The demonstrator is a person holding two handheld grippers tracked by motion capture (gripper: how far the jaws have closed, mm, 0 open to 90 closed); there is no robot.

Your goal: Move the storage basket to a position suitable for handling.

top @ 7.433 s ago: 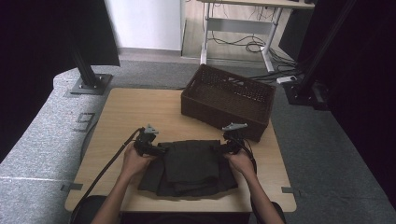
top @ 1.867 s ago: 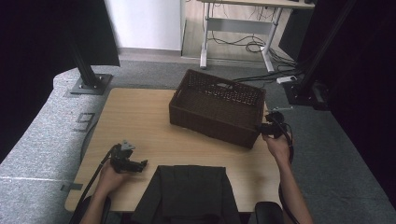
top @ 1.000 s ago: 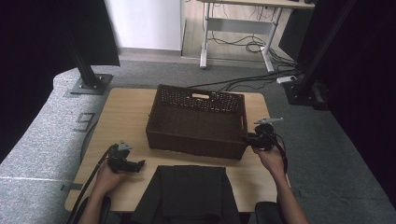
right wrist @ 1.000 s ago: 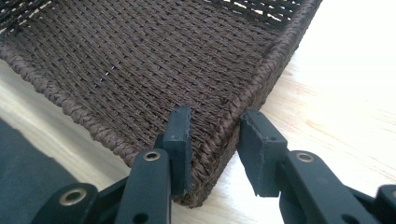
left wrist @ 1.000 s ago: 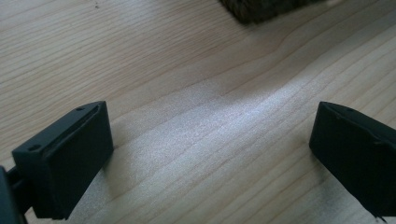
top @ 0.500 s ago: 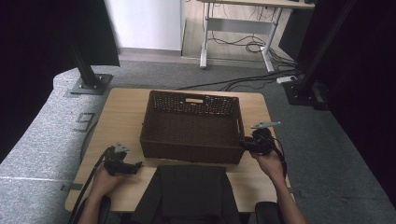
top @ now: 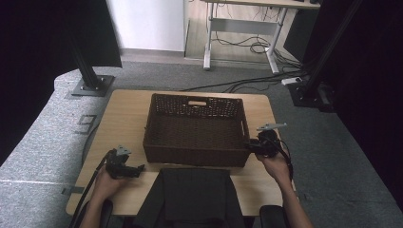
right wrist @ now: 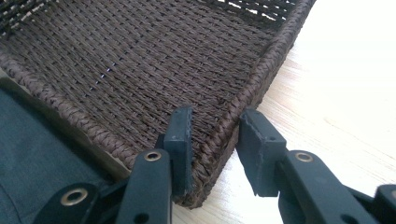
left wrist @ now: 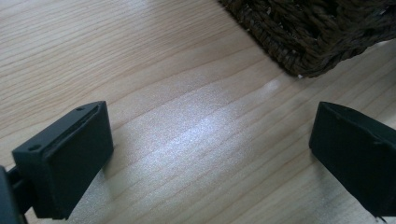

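A dark brown woven basket [top: 195, 156] stands empty in the middle of the table, square to its edges. My right gripper [top: 251, 146] is at the basket's near right corner. In the right gripper view the right gripper [right wrist: 212, 140] is shut on the basket [right wrist: 140, 60] wall, one jaw inside the rim and one outside. My left gripper [top: 138, 169] lies low over bare wood at the front left, open and holding nothing. In the left gripper view the left gripper [left wrist: 210, 144] has its jaws wide apart, with the basket's corner [left wrist: 308, 37] just beyond them.
A folded dark cloth [top: 190, 194] lies at the table's front edge, right in front of the basket, and its edge shows in the right gripper view [right wrist: 37, 140]. Bare wooden table [top: 123, 114] lies left of and behind the basket. Black stands and a desk stand on the floor beyond.
Both grippers left the cloth. The right gripper took the basket from the far right and drew it to the table's middle behind the cloth. Over the last half second nothing has visibly moved.
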